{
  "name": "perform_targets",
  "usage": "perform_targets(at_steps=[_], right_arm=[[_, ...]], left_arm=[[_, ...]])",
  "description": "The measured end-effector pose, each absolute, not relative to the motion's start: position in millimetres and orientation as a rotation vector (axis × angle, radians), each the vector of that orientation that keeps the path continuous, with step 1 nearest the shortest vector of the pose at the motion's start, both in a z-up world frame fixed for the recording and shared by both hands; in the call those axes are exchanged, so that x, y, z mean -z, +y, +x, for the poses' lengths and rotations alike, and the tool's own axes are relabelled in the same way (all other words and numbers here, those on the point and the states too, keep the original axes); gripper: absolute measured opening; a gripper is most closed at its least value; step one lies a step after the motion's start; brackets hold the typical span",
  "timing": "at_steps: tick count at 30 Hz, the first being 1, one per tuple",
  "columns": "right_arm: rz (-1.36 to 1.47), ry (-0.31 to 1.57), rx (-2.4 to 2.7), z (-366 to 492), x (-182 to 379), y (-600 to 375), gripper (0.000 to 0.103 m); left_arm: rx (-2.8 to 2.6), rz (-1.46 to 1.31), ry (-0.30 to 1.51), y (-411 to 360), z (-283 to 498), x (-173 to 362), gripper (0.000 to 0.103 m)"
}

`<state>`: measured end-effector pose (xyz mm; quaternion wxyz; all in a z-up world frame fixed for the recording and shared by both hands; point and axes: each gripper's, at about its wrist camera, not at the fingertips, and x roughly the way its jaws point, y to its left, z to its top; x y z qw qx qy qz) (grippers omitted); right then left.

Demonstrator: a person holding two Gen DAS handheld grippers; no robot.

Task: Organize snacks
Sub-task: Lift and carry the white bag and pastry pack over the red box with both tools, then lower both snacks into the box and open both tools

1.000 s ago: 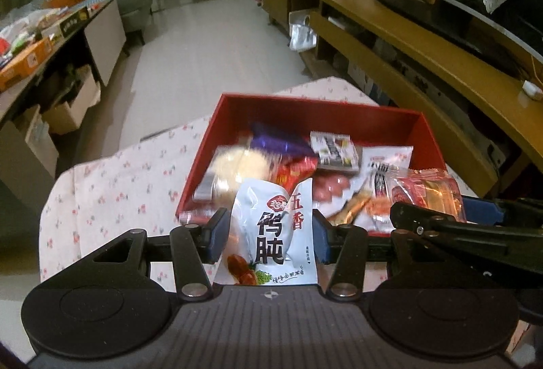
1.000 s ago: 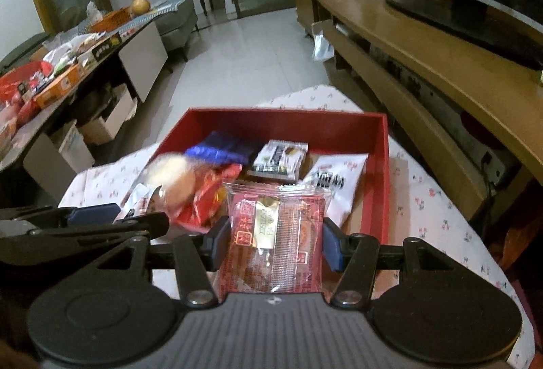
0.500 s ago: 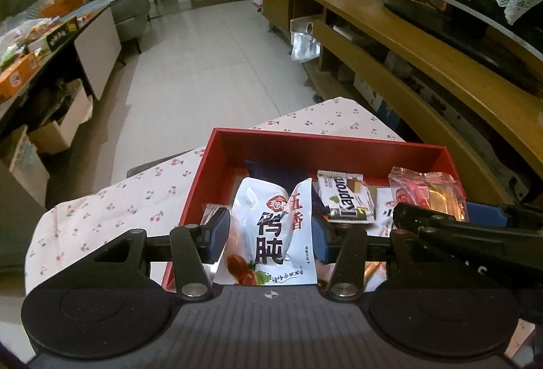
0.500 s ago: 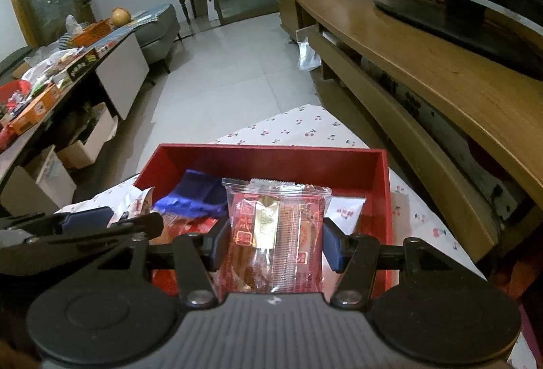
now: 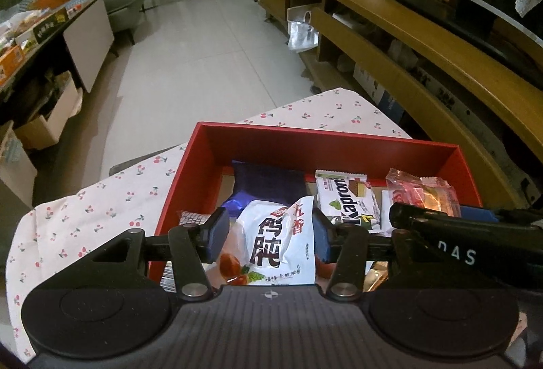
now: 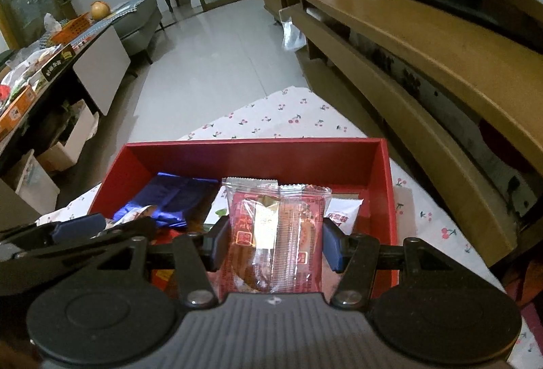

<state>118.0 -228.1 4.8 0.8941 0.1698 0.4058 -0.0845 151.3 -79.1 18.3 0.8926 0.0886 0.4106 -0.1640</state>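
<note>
Since both packets looked light and crinkly, left gripper (image 5: 268, 235) clamped the white pouch (image 5: 271, 250) mid-frame, right gripper (image 6: 273, 241) pinched the red-wrapped pastry (image 6: 275, 233) sides.

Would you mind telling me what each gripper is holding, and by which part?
The left gripper clamps a white snack packet across its side edges; the right gripper clamps a clear-wrapped red pastry likewise.

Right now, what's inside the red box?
Inside the red box: a blue foil pack, a Kapron wafer and a white packet. The held snacks and both tongs cover the near half.
</note>
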Motion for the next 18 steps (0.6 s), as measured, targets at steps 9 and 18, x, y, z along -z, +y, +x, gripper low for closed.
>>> perform_targets(at_steps=[9,18], right_arm=[[0.391,0.879,0.198,123,8,-238,0.073],[0.384,0.871,0.201,119,4,-238,0.073]], left_arm=[[0.401,0.143,0.877,-82,151,-17,0.059],[0.406,0.137,0.878,-80,148,-20,0.069]])
